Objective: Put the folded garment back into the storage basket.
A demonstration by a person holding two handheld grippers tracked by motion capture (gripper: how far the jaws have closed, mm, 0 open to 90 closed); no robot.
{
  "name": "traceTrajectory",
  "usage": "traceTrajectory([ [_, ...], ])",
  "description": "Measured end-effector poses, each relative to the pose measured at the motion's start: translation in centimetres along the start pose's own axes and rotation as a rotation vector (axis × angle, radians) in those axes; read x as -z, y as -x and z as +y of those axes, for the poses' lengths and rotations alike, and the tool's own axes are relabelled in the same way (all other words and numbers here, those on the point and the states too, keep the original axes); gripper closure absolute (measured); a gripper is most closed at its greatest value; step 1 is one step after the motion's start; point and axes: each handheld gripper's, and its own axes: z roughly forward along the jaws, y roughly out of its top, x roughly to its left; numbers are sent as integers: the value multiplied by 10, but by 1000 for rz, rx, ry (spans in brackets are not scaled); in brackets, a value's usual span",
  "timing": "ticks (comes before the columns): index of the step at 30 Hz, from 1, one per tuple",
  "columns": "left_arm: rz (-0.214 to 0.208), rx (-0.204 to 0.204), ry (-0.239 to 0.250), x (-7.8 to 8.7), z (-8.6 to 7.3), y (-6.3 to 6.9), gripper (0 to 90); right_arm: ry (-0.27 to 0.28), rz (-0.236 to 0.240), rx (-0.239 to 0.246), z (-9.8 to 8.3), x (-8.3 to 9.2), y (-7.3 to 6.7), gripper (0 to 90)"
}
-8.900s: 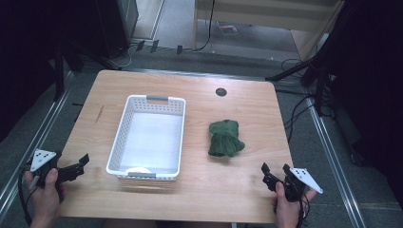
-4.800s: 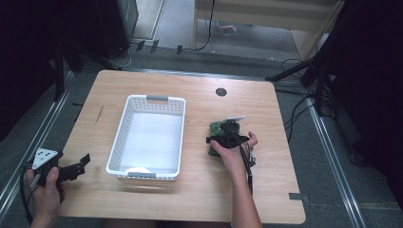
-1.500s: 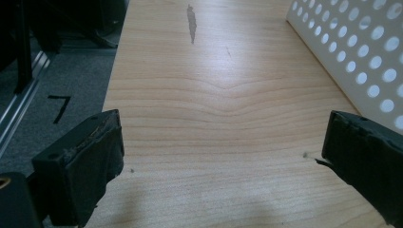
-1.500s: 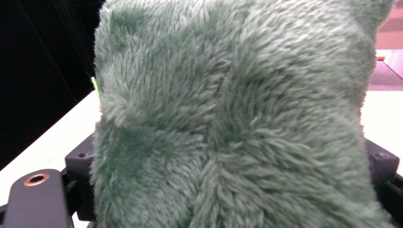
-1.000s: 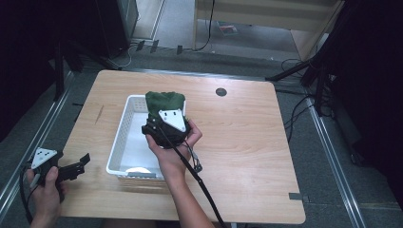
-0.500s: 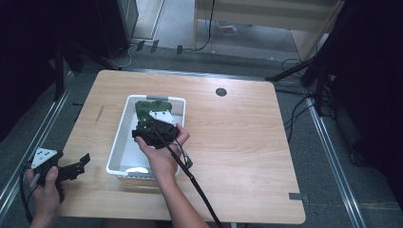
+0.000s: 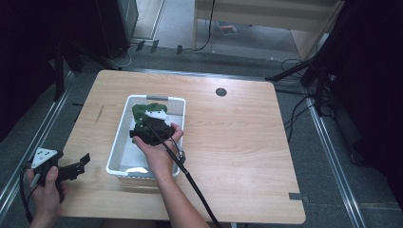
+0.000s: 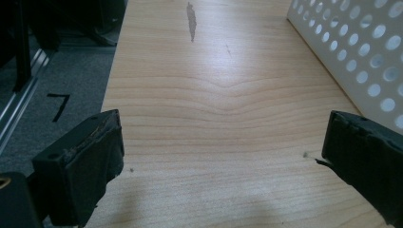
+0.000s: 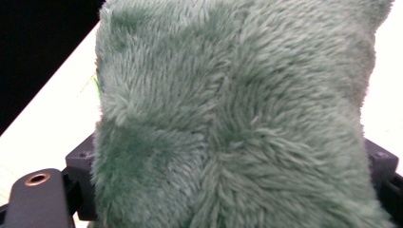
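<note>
A green fuzzy cloth [image 7: 140,111] is bunched over the far end of the white perforated basket [image 7: 117,151]. My right gripper [image 7: 146,120] is inside the basket, shut on the cloth, with the hand just behind it. In the right gripper view the cloth [image 9: 237,118] is pressed between the two black jaws and hides their tips. My left gripper [image 7: 81,163] rests at the table's near left corner. Its jaws stand wide open over bare wood in the left gripper view [image 8: 223,156], with nothing between them.
The basket's holed side wall [image 8: 361,61] stands just right of the left gripper. A round black grommet [image 7: 221,91] sits at the table's far edge. The right gripper's cable [image 7: 190,183] trails over the table's near edge. The wooden table [image 7: 247,156] is bare right of the basket.
The right gripper took the green cloth from the table right of the basket, carried it over the basket and lowered it inside. The left gripper has stayed put.
</note>
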Motion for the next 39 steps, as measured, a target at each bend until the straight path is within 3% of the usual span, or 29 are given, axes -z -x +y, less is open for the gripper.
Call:
traceTrajectory([
  [8, 0, -1, -1, 0, 0, 0, 12, -7, 19, 11, -5, -12, -2, 132],
  [20, -2, -1, -3, 0, 0, 0, 12, -144, 15, -40, -10, -32, 4, 129],
  [28, -3, 0, -3, 0, 0, 0, 12, -196, 6, -58, -11, -35, 6, 115],
  [34, -2, 2, -4, -1, 0, 0, 12, -235, 28, -54, -11, -37, 7, 80],
  [39, -5, 2, -4, 0, 0, 0, 12, -256, 29, -84, -10, -37, 8, 48],
])
